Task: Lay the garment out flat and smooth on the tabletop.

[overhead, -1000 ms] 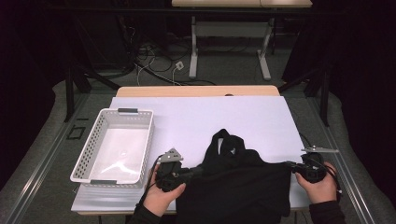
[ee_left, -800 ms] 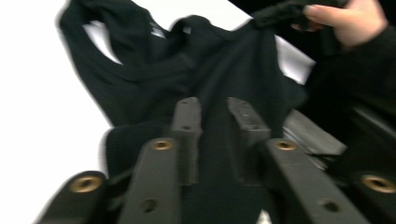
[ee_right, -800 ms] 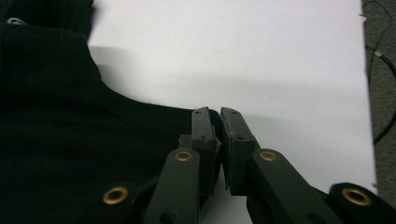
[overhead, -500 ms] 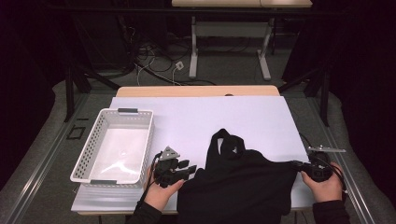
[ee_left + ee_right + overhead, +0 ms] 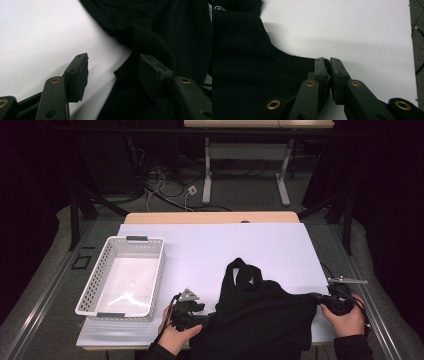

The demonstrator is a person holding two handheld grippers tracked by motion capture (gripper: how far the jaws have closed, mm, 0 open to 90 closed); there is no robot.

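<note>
A black garment lies on the near part of the white counter, between the two hands of the person. It is spread flat, and its neck part points to the far side. Its near edge hangs a little over the near edge of the counter.

The left claw is at the left edge of the garment, low over the counter. Its jaws have just been opening and they now stand about half open. In the left gripper view, a fold of the black cloth rises between the jaws and lies against the right jaw, while the left jaw is apart from it over the white surface. The pads do not press on the cloth.

The right claw is at the right edge of the garment. Its jaws are almost together, and in the right gripper view the edge of the cloth runs in between them, so it has the garment pinched.

A white basket stands on the left side of the counter, well apart from the garment.
</note>
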